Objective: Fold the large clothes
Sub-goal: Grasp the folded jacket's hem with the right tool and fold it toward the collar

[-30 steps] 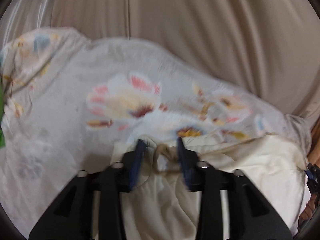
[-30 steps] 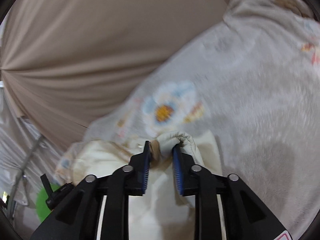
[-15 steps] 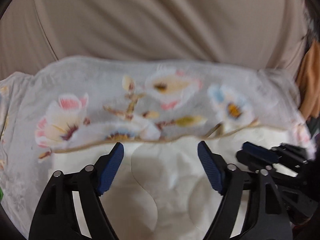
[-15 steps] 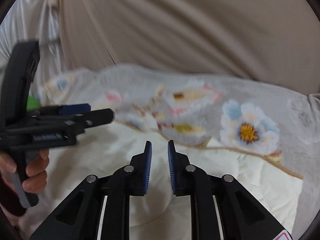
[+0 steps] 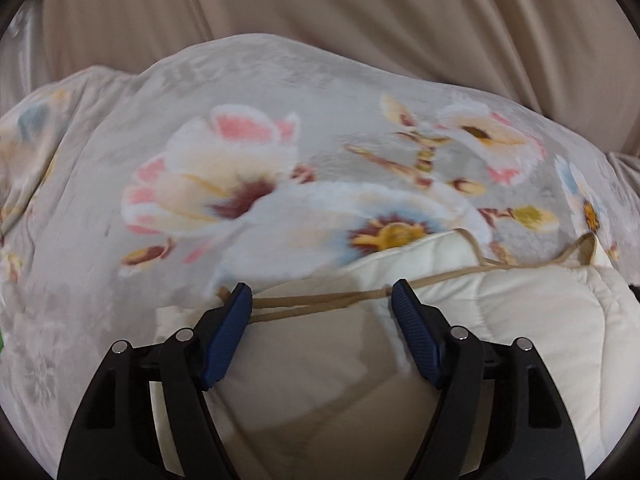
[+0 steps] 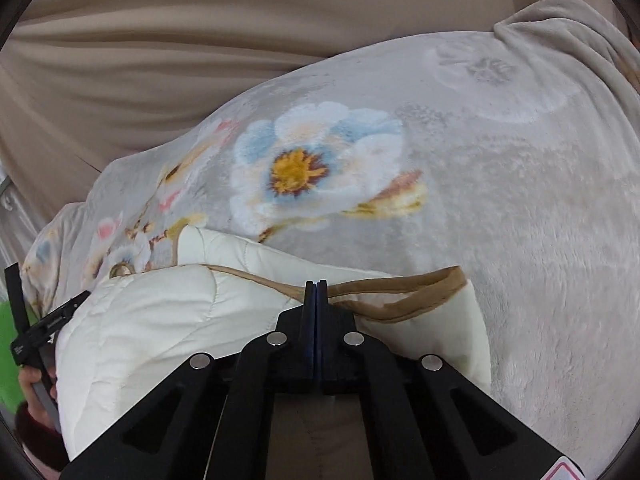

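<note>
Nothing readable here: white lettering runs along the left gripper [image 6: 48, 326] at the edge of the right wrist view, too small and blurred to make out.

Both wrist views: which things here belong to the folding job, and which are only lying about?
Belong to the job:
- cream quilted garment with tan trim
- left gripper, jaws open over the trim
- right gripper, jaws shut, at the trim

Only lying about:
- floral blanket under the garment
- beige curtain behind
- green object, unclear what
</note>
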